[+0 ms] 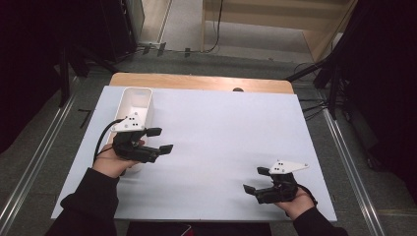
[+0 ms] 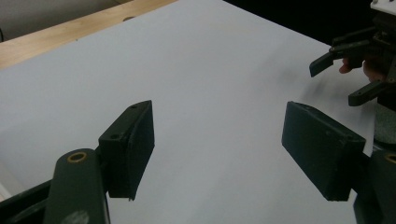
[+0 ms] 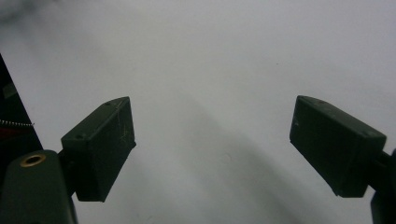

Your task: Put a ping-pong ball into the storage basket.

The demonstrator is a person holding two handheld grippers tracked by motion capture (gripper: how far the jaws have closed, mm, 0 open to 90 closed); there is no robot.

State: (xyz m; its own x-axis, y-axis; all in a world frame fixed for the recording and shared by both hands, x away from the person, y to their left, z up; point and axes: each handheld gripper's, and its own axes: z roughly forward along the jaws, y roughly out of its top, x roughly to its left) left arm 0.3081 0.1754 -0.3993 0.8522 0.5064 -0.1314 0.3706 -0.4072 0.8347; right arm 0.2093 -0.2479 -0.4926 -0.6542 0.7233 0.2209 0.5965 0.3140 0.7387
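Both jaws spread wide, nothing held — left gripper (image 1: 160, 140) hovers just beside the white bin (image 1: 136, 101), right gripper (image 1: 255, 180) well apart. Bin looks light, stiff plastic — I'd pinch its rim.

No writing, label, brand, number or sign can be read anywhere in these views. The white sheet (image 1: 221, 147) covering the bench is blank, the white bin (image 1: 136, 101) at its far left carries no print that can be made out, and the grey plates on top of the left gripper (image 1: 163, 140) and the right gripper (image 1: 255, 180) bear only small dark dots, not letters. In both gripper views the black jaws show bare surfaces with screw holes and a brass-coloured eyelet, unmarked.
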